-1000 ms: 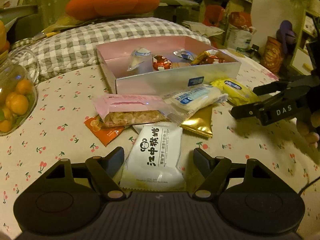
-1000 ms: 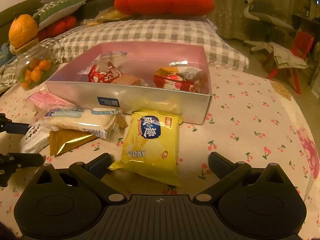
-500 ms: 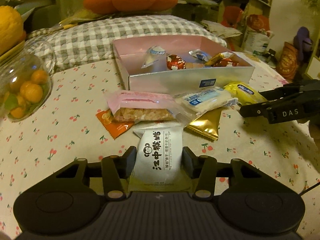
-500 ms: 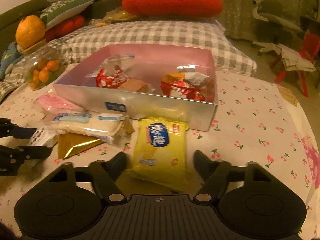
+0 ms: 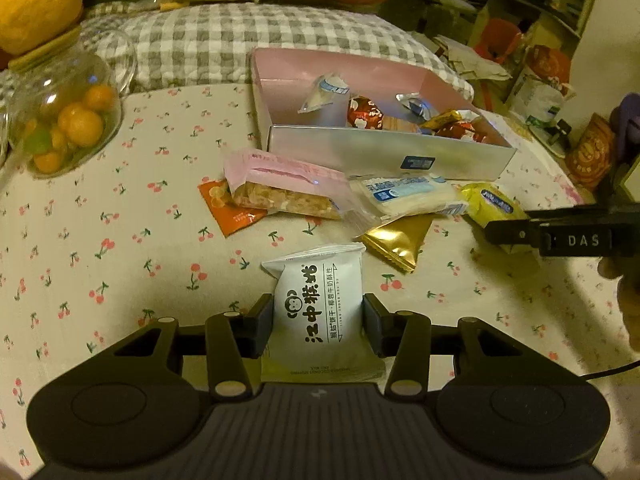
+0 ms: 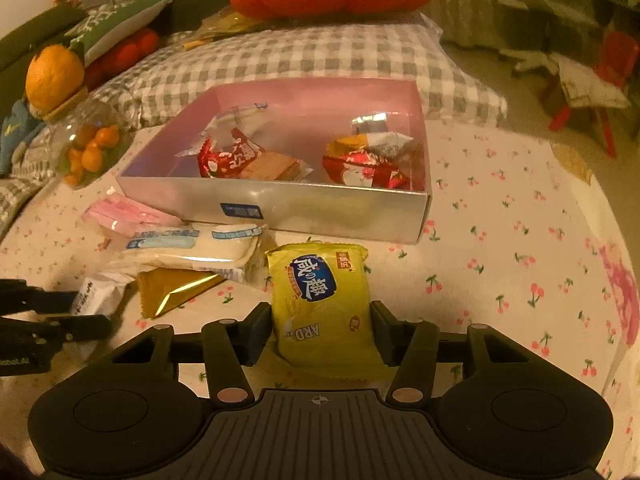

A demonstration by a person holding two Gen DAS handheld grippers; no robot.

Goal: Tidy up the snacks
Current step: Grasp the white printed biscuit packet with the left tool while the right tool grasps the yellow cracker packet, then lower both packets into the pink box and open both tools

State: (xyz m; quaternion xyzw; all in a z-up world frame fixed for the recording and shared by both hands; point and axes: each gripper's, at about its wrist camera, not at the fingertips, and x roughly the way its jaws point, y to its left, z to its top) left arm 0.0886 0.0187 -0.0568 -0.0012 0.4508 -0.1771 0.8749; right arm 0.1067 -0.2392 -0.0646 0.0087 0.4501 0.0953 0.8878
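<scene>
The left gripper (image 5: 318, 320) has its jaws closing on a white biscuit packet (image 5: 320, 312), both pads already pressed against the packet's sides. The right gripper (image 6: 322, 326) is likewise closing on a yellow cracker packet (image 6: 322, 300), pads touching both flanks. Both packets still appear to lie on the cherry-print tablecloth (image 5: 120, 260), though a slight lift cannot be ruled out.

From the left gripper, a gold foil sachet (image 5: 394, 240) lies at one o'clock. Beyond it, toward twelve, a long white-and-blue wafer pack (image 5: 408, 196) and a pink-topped bag of crisp pieces (image 5: 286, 190) overlap an orange sachet (image 5: 232, 210) at eleven. Behind these stands the pink-lined box (image 5: 384, 152), holding a few wrapped sweets and red packets. A glass jar of small oranges (image 5: 60, 120) sits well apart at ten o'clock.

By my reading the sorting is partly done: several snacks are already in the box, six remain outside it, and two of those are now gripped, presumably bound for the box.
</scene>
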